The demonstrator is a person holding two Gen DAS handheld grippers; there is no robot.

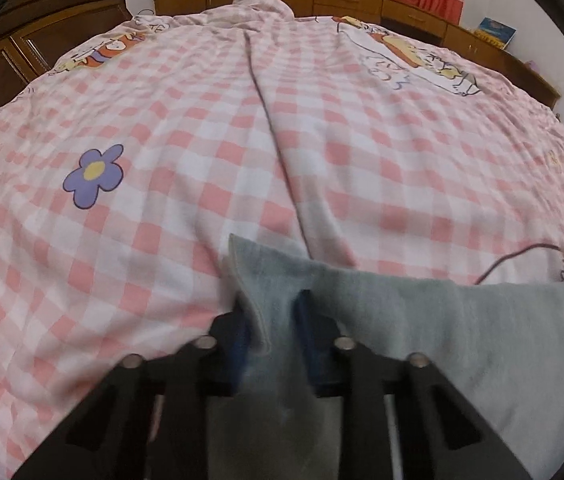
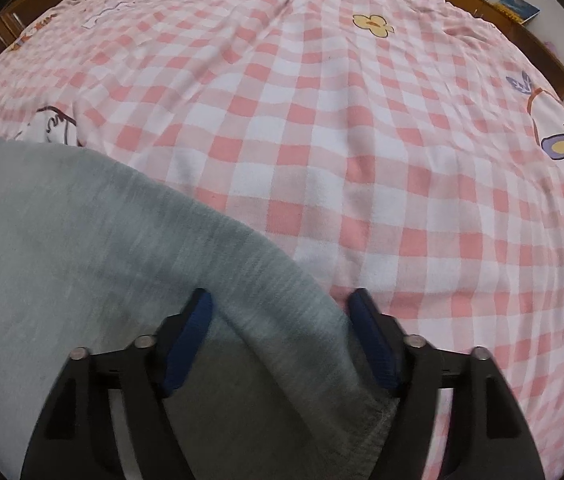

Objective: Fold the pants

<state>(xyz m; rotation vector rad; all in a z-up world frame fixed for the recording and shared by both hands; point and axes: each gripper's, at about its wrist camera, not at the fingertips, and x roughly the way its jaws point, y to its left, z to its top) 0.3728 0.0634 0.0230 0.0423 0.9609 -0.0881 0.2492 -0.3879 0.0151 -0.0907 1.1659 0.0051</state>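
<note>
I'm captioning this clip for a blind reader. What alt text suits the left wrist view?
The left gripper has its blue-padded fingers closed on a hemmed corner of the pale blue-grey pants, low in the frame. Beyond them spreads a pink-and-white checked bedcover with a purple flower print, and wooden cabinets line the far wall.

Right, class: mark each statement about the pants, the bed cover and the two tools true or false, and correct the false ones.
1. The pants are bright red. False: they are pale grey-blue.
2. The bed cover is pink and white check. True.
3. The left tool has pants fabric between its fingers. True.
4. The right tool is shut tight with nothing between its fingers. False: its fingers stand apart across an edge of the pants.
5. A purple flower is printed on the cover. True.
</note>
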